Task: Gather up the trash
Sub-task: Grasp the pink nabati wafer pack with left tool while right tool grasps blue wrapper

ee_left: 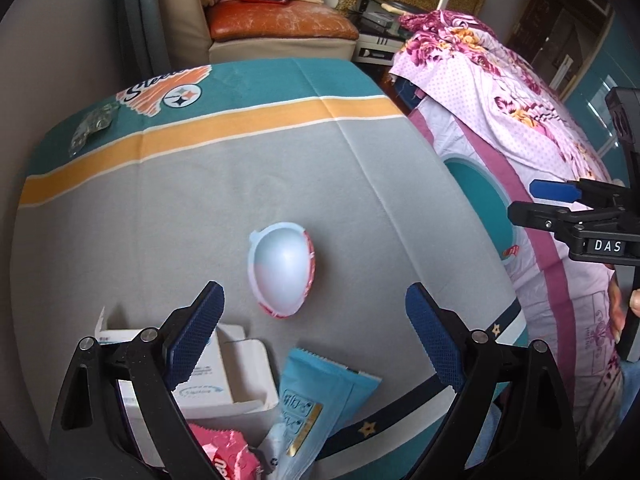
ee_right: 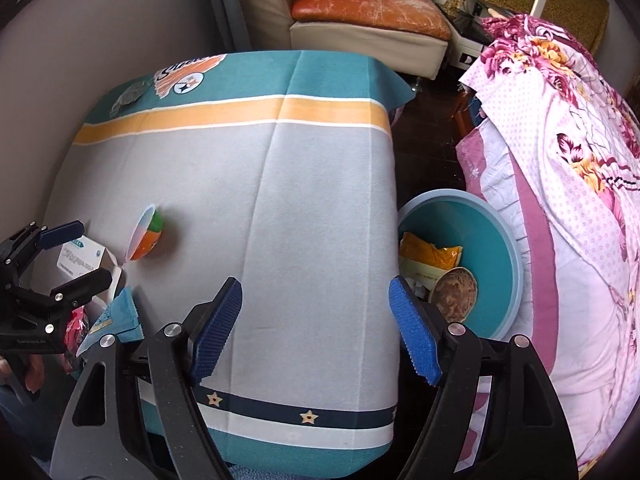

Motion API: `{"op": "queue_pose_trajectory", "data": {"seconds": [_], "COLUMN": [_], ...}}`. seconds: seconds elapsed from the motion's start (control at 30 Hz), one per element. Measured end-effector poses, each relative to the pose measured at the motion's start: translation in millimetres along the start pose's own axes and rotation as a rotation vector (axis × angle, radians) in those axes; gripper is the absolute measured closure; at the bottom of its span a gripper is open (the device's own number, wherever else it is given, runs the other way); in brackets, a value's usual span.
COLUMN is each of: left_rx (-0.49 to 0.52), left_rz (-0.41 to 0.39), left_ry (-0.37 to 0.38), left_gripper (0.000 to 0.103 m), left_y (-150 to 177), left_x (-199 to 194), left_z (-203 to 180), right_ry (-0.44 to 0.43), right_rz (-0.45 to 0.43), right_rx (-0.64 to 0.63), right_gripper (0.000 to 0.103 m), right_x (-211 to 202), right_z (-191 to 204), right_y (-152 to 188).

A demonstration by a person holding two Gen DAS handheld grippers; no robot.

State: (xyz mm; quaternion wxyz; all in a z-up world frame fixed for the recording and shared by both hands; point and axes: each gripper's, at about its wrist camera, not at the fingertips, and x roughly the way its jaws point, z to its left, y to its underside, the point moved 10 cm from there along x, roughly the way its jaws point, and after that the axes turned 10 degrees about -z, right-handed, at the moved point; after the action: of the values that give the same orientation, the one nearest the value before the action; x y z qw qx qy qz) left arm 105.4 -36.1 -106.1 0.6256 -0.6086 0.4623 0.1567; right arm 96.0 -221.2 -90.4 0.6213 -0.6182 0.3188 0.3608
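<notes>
A small plastic cup (ee_left: pixel 282 270) tipped on its side on the grey cloth, open mouth pale and white inside, orange and green outside. Near it, at the close edge: a white cardboard box (ee_left: pixel 224 376), opened up; a light blue packet (ee_left: pixel 316 396), torn along the top, lying flat; a crumpled pink wrapper (ee_left: pixel 224 456). Far off in the back corner, a scrunched clear wrapper (ee_left: pixel 90 128). Down beside the table, a round teal bin (ee_right: pixel 500 248) with a yellow bag (ee_right: pixel 430 254) and a brown lid (ee_right: pixel 454 294) inside.

On counter (ee_right: pixel 312 200): 1 plastic cup (ee_left: pixel 283 272), 1 white box (ee_left: pixel 224 376), 1 blue wrapper (ee_left: pixel 316 392), 1 pink wrapper (ee_left: pixel 224 452), 1 clear wrapper (ee_left: pixel 92 128). 1 bin (ee_right: pixel 500 240), 2 grippers.
</notes>
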Motion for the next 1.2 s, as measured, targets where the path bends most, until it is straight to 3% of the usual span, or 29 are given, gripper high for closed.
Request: {"op": "queue_pose_trajectory", "data": {"seconds": [0.23, 0.43, 0.63, 0.9, 1.2], "left_rx": [-0.033, -0.041, -0.055, -0.064, -0.087], "left_rz": [-0.002, 0.051, 0.105, 0.142, 0.132], "left_ry": [-0.049, -0.081, -0.024, -0.025, -0.023], "left_gripper": [0.011, 0.011, 0.011, 0.011, 0.011], "left_y": [42, 90, 131, 150, 151], "left_x": [-43, -63, -69, -51, -42], "left_z": [45, 74, 78, 86, 94], "right_ry": [-0.061, -0.111, -0.178, -0.226, -0.246], "right_rz": [0.034, 0.089, 0.142, 0.237, 0.249], "right_rx": [-0.069, -0.123, -0.154, -0.128, -0.066], "right_gripper": [0.03, 0.03, 0.03, 0.029, 0.027], "right_x": [1, 10, 21, 40, 52], "right_z": [63, 111, 156, 192, 209], "right_y": [22, 48, 62, 81, 78]}}
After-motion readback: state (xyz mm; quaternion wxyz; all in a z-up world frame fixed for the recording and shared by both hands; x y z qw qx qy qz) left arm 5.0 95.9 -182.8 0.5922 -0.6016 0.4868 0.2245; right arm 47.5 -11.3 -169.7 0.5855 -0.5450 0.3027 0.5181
